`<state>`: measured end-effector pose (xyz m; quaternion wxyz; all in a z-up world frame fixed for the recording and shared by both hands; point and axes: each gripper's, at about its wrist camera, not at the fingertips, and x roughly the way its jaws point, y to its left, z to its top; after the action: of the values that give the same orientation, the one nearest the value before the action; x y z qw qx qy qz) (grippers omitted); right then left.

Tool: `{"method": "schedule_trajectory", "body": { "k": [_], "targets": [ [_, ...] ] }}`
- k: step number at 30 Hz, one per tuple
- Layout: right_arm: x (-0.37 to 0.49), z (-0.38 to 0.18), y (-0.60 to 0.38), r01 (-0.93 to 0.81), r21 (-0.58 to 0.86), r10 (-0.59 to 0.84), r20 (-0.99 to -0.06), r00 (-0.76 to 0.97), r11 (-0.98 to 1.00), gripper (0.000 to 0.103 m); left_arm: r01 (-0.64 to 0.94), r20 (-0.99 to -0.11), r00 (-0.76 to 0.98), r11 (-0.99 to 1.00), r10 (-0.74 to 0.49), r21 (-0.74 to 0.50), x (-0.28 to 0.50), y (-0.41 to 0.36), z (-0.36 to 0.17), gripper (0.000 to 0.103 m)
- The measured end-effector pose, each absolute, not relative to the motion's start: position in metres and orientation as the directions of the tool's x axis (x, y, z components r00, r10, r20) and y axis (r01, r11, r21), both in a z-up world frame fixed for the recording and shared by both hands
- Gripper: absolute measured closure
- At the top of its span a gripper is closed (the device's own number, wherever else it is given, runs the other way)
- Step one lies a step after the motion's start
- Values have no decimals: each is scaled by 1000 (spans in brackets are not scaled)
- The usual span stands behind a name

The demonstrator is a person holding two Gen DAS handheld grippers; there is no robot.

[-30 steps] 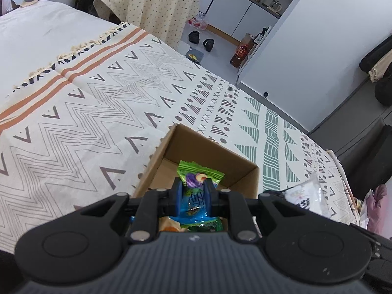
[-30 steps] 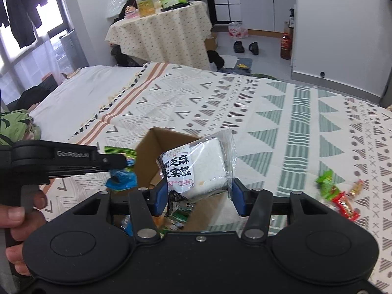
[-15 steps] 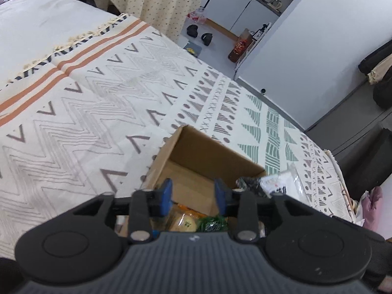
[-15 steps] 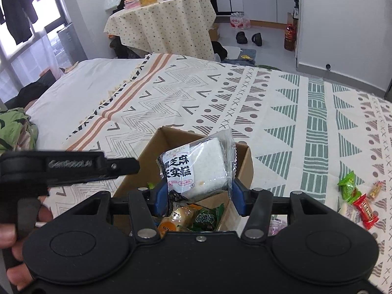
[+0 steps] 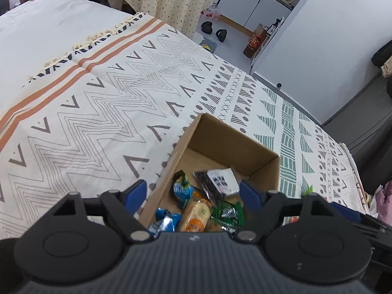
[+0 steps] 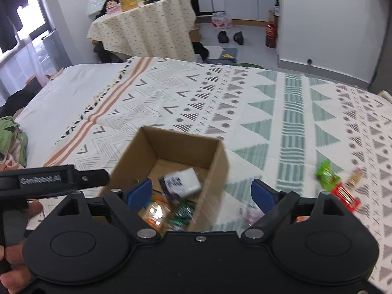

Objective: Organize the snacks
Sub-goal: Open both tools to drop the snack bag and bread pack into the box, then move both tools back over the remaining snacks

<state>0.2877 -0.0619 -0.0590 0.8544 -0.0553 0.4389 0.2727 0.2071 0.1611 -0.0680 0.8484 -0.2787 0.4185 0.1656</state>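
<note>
Patterned bed (image 5: 103,103), draped table (image 6: 147,24) by window, white cabinets.

Cardboard box (image 5: 227,147) open-topped; far half bare, snacks (image 5: 196,208) crowd near end.

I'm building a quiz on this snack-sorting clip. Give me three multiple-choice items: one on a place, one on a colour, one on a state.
1. Where does the white rice-cake packet lie?
A. in the cardboard box
B. on the blanket
C. between jaws

2. What colour are the gripper pads?
A. red
B. blue
C. yellow

3. How does the right gripper stand?
A. shut on a packet
B. shut, empty
C. open, empty

Answers:
A, it rests inside the box walls.
B, both pads show blue.
C, its jaws stand wide, having just opened, nothing between them.
</note>
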Motion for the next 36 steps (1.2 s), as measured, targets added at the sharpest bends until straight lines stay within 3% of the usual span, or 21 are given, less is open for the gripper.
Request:
{"method": "schedule_trajectory", "body": {
  "k": [6,12,28,36],
  "targets": [
    [279,-54,-91,-481,144,398,-781,481,865,5,-489,-792,607,817,66,-306,197,141,-59,0],
    [270,-47,-117,-453,163,401,-769,498,876,0,-455,-776,626,842,71,-289,187,121,-50,0],
    [257,-45,-207,-362,219,393,-751,530,906,0,-373,-784,621,874,-14,-310,185,62,-39,0],
    [260,-52,-244,-316,258,396,-744,538,913,11,-308,-781,622,902,-49,-302,195,36,-35,0]
  ]
}}
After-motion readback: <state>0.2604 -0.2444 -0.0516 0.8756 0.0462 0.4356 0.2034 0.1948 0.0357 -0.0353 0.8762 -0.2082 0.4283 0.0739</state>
